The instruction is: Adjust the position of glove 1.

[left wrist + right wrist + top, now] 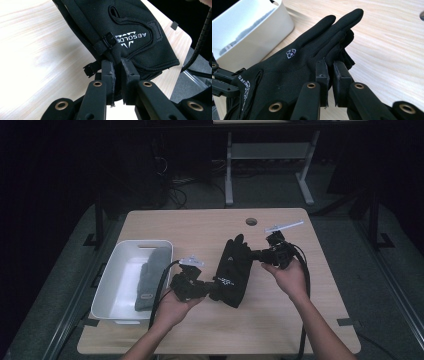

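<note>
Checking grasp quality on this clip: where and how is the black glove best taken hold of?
At its two ends, much as here: the left tool pinches the cuff edge of the black glove from the near side, and the right tool pinches the thin fabric beside the fingers from the right. The glove is flat and limp, so grips on opposite edges likely keep it spread for the white bin.

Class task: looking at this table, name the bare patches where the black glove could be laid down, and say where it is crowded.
Bare wood lies behind the white bin up to the cable hole, and along the near edge. The bin is crowded: a grey glove fills it. The black glove spans the middle.
</note>
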The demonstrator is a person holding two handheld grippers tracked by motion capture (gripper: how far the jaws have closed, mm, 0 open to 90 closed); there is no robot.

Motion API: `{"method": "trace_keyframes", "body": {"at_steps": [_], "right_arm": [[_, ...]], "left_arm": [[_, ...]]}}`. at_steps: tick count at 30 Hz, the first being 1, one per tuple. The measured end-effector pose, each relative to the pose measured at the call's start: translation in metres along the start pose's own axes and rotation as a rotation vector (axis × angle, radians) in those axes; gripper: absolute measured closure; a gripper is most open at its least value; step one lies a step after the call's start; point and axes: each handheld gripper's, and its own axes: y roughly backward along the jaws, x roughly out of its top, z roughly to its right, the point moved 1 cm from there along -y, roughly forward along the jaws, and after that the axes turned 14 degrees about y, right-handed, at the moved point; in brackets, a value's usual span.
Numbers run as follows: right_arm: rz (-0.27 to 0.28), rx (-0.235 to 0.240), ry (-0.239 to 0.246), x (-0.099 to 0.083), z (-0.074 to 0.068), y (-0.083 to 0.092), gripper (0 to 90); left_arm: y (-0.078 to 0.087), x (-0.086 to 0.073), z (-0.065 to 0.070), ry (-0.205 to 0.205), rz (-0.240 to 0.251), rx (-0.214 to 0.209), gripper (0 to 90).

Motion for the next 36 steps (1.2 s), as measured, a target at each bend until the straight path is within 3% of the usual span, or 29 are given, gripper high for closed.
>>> {"method": "trace_keyframes", "body": {"at_steps": [21,36], "right_arm": [[-0.001,0.029,0.033,0.041,-0.021,-0.015,83.7],[-0.006,0.045,0.082,0.068,-0.037,-0.032,83.7]], "left_arm": [[0.036,-0.001,-0.017,0.024,0.046,0.02,82.7],[0.061,-0.007,-0.029,0.029,0.071,0.048,82.7]]}}
